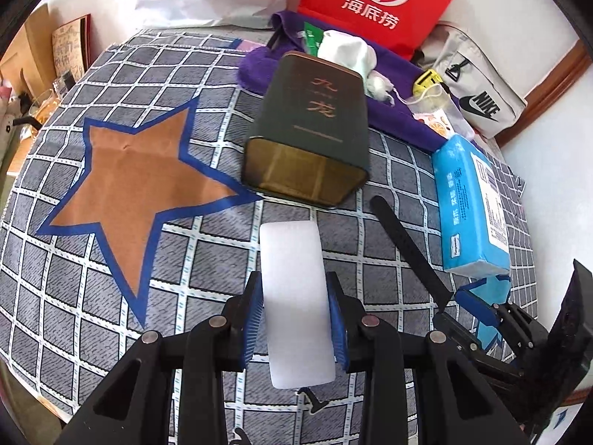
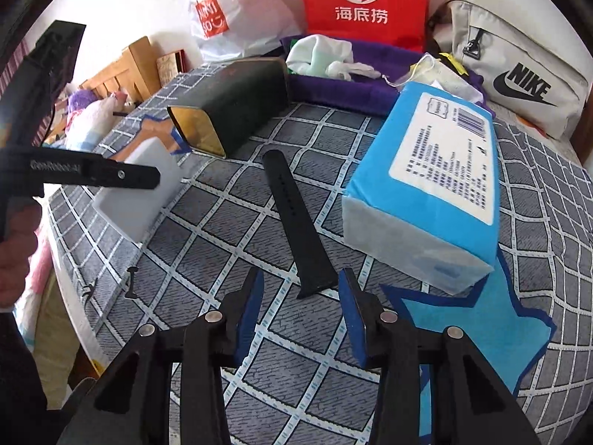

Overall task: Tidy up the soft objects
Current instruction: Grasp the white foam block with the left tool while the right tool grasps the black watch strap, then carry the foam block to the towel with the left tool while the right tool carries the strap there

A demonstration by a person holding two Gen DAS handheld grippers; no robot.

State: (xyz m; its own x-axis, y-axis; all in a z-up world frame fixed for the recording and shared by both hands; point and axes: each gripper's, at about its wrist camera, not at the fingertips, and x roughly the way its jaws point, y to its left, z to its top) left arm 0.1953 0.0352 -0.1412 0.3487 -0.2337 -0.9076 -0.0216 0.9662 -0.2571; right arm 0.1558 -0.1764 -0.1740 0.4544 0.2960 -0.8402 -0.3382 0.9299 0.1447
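The sponge [image 1: 294,296] is pinched between the left gripper [image 1: 295,319] jaws, above the bed [image 1: 66,278]. It should be squeezed lightly and carried level. The right gripper [image 2: 302,311] jaws are held wide open, empty, near the strap [image 2: 296,222].

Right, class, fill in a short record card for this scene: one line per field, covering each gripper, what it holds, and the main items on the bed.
Surface: grey checked bedspread with star patches
Left gripper: shut on white foam block
Right gripper: open, holding nothing
Ahead of the right gripper: black watch strap lying flat
Container: dark green tin on its side, open end towards the left gripper
Right of the strap: blue tissue pack
Background: red Haidilao bag, Nike pouch
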